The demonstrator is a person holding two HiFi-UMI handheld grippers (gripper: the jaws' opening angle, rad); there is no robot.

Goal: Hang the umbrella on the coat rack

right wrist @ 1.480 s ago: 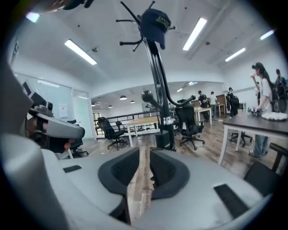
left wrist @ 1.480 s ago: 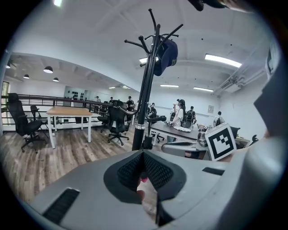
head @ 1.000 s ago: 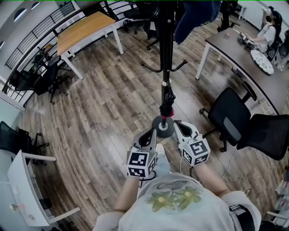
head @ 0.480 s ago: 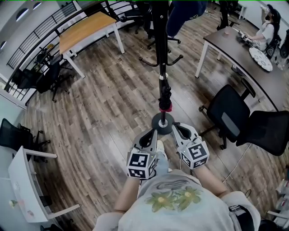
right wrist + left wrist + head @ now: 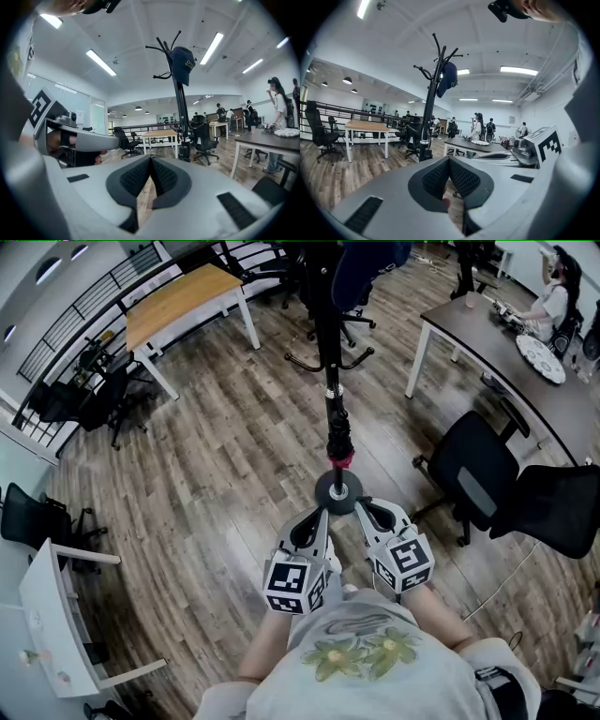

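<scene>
A black coat rack stands on a round grey base just ahead of me. A dark blue cap hangs near its top. A short black bundle with a red end lies close along the pole below the lower hooks; it looks like the folded umbrella. My left gripper and right gripper point at the base from either side, a little short of it. Both are shut with nothing between the pads. The rack and cap rise ahead of the left gripper. The right gripper also faces the rack.
Two black office chairs stand close on the right beside a dark table, where a person sits. A wood-topped table is at the back left by a railing. White furniture lines the left edge.
Both grippers and I have drawn back a little from the rack: its base, once between the fingertips, now lies just beyond them. The jaws stay shut.
</scene>
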